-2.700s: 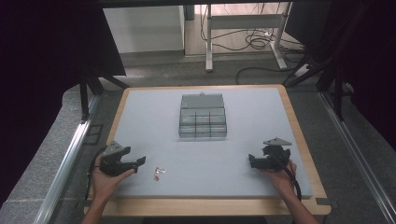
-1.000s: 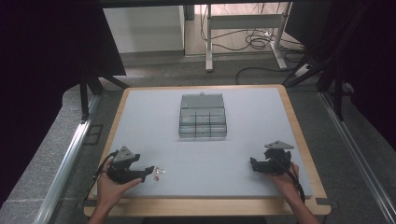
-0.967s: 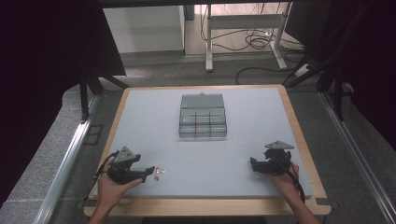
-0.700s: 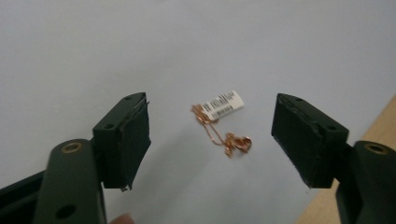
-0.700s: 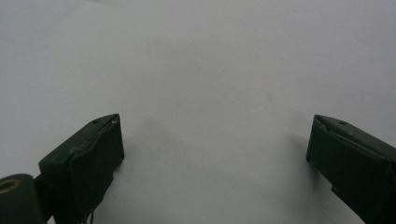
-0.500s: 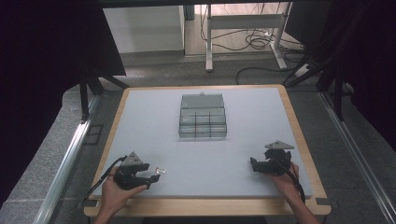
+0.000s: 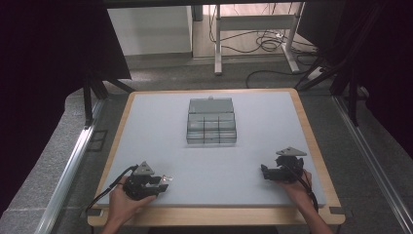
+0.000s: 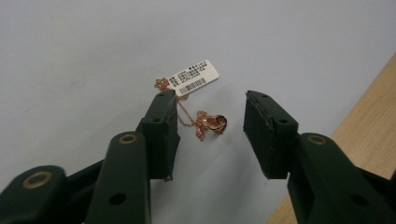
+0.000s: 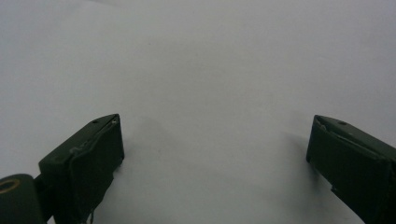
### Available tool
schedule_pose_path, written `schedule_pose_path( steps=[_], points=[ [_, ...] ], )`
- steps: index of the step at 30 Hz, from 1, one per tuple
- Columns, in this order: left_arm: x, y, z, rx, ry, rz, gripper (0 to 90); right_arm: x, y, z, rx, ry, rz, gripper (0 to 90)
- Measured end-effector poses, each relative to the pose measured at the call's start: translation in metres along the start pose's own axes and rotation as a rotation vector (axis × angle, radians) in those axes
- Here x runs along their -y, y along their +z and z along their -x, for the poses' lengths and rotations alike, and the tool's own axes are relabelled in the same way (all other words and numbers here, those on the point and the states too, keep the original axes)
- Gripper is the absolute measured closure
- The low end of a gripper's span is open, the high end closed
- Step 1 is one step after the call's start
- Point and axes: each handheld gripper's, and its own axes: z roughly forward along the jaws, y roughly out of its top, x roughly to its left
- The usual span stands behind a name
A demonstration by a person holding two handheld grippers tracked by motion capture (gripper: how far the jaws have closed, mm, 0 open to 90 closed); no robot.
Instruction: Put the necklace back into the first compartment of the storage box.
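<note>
A small rose-gold chain with a pendant (image 8: 211,124) and a white barcode tag (image 8: 194,78) lies on the pale grey table top, near the front left in the high view (image 7: 168,179). My left gripper (image 8: 210,100) (image 7: 161,184) sits low over it. Its jaws have just been closing and now stand half apart, one on each side of the pendant. The left jaw is next to the chain, and neither pad presses on it. My right gripper (image 9: 215,121) (image 7: 264,172) rests at the front right with its jaws wide open and nothing between them.
A clear plastic compartment box (image 7: 211,122) with its lid raised stands at the middle of the table, towards the back. A wooden rim (image 7: 311,146) frames the grey surface and runs close by the left gripper (image 8: 359,126). Cables trail from both grippers towards the front edge.
My left gripper has slid right along the front of the table to the tagged chain, which now lies between its jaws. The right gripper has stayed put.
</note>
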Motion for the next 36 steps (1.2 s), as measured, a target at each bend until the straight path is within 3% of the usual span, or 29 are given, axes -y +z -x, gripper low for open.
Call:
schedule_pose_path(
  steps=[10,21,36],
  points=[
    [-0.0003,0.0031,-0.0001,-0.060,0.016,-0.009,72.6,-0.0001,0.0002,-0.0002,0.000,-0.001,0.000,3.8],
    [-0.0013,0.0026,-0.0038,-0.061,0.013,-0.019,86.6,-0.0002,0.0001,-0.0004,0.000,-0.009,0.002,3.8],
    [-0.0011,0.0022,-0.0046,-0.051,0.016,-0.015,89.9,-0.0003,0.0002,-0.0003,-0.001,-0.013,0.003,3.8]
  ],
)
